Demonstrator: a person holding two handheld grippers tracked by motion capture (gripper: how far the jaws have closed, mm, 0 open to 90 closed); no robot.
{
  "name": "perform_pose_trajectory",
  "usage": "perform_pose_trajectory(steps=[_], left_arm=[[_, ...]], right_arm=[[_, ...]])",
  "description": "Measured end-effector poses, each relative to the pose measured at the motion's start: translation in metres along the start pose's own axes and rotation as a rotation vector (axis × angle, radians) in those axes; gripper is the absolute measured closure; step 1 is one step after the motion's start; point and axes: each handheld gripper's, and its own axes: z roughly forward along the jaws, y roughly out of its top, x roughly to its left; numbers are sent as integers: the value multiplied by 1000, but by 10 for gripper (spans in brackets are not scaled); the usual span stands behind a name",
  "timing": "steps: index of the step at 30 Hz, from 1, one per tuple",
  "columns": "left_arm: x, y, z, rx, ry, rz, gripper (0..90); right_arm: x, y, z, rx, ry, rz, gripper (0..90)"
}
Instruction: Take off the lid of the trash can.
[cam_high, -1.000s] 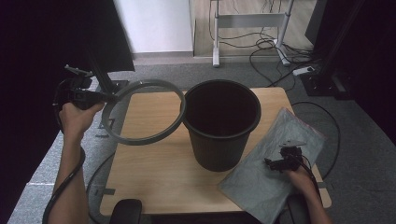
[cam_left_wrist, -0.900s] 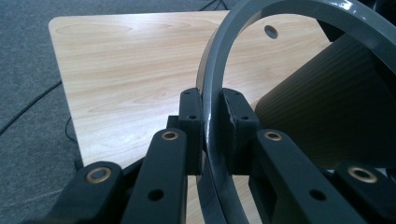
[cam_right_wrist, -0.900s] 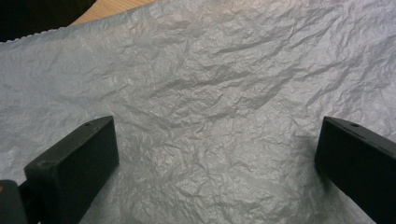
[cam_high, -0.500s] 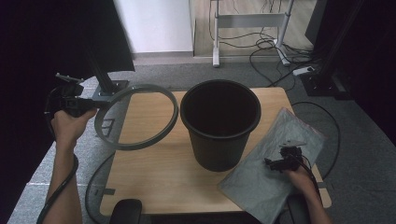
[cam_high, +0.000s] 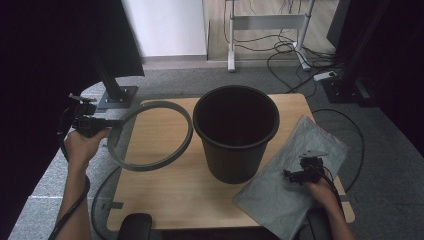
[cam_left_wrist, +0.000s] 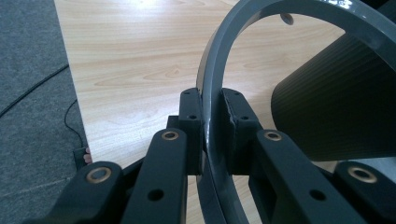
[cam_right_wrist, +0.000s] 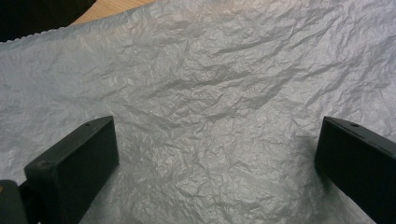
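Wooden table on grey carpet, with a ring, a bin and a bag in hand.

Nearest, the right gripper hovers over the crumpled grey bag at the table's right corner, its jaws spread wide with bare plastic between them. Further along, the left gripper has its jaws clamped on the rim of the grey ring, held tilted over the table's left edge beside the black bin. No writing or label is readable anywhere.
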Motion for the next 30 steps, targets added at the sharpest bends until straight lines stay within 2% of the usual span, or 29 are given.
perform_pose_trajectory(steps=[19,30], left_arm=[[14,-39,39,-7,-4,19,793],[18,-59,63,-7,16,28,792]], right_arm=[[0,0,0,0,0,0,0],[0,0,0,0,0,0,0]])
